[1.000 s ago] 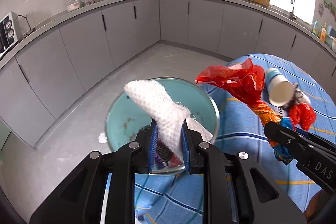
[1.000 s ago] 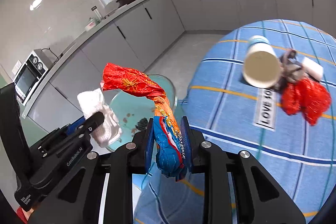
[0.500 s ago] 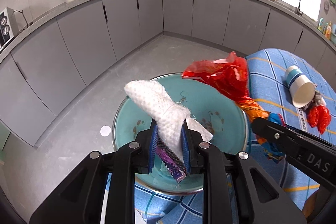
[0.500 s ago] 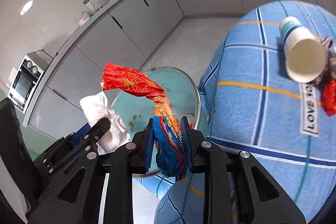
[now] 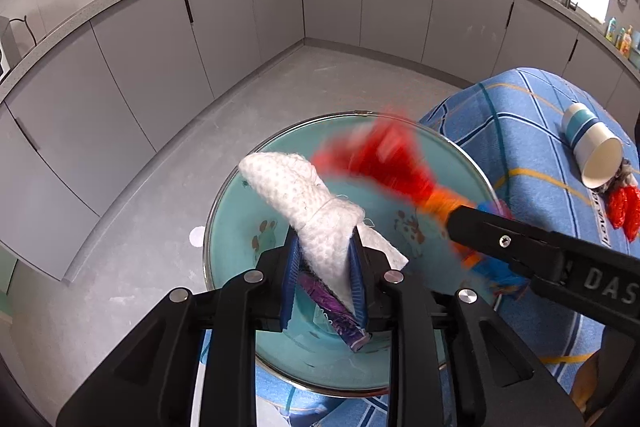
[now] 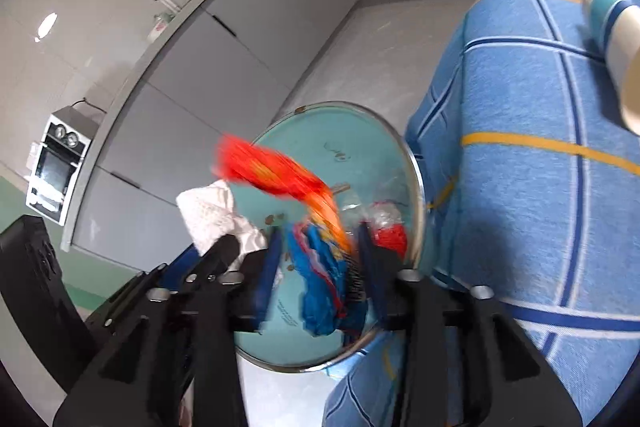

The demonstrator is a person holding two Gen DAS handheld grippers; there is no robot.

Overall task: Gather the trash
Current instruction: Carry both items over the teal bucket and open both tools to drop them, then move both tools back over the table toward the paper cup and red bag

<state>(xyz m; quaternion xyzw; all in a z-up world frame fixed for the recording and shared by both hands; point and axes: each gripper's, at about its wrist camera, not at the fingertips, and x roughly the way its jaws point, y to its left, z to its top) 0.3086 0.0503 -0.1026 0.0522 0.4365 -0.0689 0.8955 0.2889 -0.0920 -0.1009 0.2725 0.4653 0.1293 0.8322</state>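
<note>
The teal trash bin [image 5: 224, 211] stands on the grey floor [image 5: 280, 87] against the edge of the table, its metal rim open upward. Inside, the right wrist view shows a red crumpled wrapper [image 6: 390, 237] and small brown scraps on the bottom (other contents are hidden by the grippers).

The left gripper [image 5: 324, 275] hangs over the bin. Its jaws are opening, yet the blue pads still press on a white mesh cloth [image 5: 304, 195] that sticks up and out of them; a purple wrapper [image 5: 332, 311] hangs below between the same pads.

The right gripper [image 6: 316, 267] is also over the bin. Its jaws are opening and stand apart; the red-and-blue snack wrapper [image 6: 316, 211] lies between them, motion-blurred, with a clear gap to the left pad (contact with the right pad cannot be told).

The table carries a blue checked tablecloth [image 5: 520, 155] with white, dark-blue and orange lines. Grey cabinets [image 5: 200, 39] run around the room under a grey counter holding pots and bottles; a small oven [image 6: 56, 167] sits at the far left.

On the tablecloth a paper cup [image 5: 592, 151] lies on its side, touching a red wrapper [image 5: 624, 207] and a grey scrap.
</note>
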